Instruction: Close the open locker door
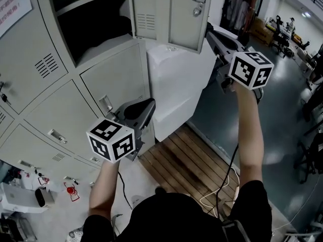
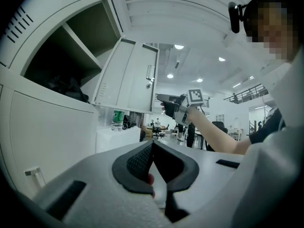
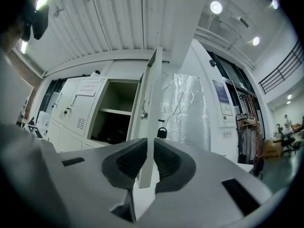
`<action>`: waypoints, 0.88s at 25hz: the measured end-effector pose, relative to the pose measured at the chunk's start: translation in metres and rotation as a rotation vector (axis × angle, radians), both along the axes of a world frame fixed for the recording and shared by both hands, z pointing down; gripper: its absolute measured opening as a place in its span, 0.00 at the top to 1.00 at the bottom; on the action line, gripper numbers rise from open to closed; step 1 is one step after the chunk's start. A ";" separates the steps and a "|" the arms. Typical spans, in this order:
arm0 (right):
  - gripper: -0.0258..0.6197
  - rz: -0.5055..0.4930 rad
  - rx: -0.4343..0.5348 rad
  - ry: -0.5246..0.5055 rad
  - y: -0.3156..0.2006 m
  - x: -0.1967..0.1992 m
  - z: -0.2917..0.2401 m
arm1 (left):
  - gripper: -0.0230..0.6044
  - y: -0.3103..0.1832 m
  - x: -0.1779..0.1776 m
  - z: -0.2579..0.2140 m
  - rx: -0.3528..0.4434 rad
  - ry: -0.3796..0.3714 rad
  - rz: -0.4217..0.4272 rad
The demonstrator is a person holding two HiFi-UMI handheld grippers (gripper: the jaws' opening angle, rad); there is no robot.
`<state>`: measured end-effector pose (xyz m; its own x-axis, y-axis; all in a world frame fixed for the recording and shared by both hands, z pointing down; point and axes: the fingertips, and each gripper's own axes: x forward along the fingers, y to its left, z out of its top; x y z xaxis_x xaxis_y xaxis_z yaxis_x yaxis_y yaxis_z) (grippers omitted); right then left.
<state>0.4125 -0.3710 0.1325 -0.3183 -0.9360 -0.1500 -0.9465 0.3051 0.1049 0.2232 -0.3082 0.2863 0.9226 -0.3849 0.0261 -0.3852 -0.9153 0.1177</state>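
Jaws of your left gripper [image 2: 152,144] are pressed together with nothing between them. It hangs low, in front of the closed lower lockers [image 1: 108,79]. Your right gripper [image 3: 148,148] is held high, its jaws pinching the free edge of the locker door [image 1: 174,16]. The door stands swung out from the open compartment [image 1: 86,19]. A padlock [image 3: 161,132] hangs on the door.

Writing: each marker cube [image 1: 251,68] carries black square patterns only. The notice [image 1: 12,4] on the upper locker has red print too small to read; the wall sign [image 3: 221,96] is likewise illegible.

Underfoot: wooden slat platform [image 1: 189,160], then glossy grey floor [image 1: 217,115].

Beyond: clothes rack [image 3: 247,127], office chairs [image 1: 278,33], ceiling lights [image 3: 216,7], mezzanine railing [image 3: 280,75].
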 end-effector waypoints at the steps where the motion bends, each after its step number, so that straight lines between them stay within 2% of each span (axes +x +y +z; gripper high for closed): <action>1: 0.89 -0.007 0.000 0.007 -0.003 0.000 -0.001 | 0.94 -0.001 0.000 0.000 0.001 0.000 -0.004; 12: 0.87 -0.048 -0.013 -0.035 -0.020 0.011 0.001 | 0.94 -0.016 -0.005 0.008 -0.010 -0.012 -0.019; 22: 0.90 -0.072 -0.007 0.007 -0.011 -0.001 0.000 | 0.94 -0.014 -0.002 0.015 -0.025 -0.008 0.008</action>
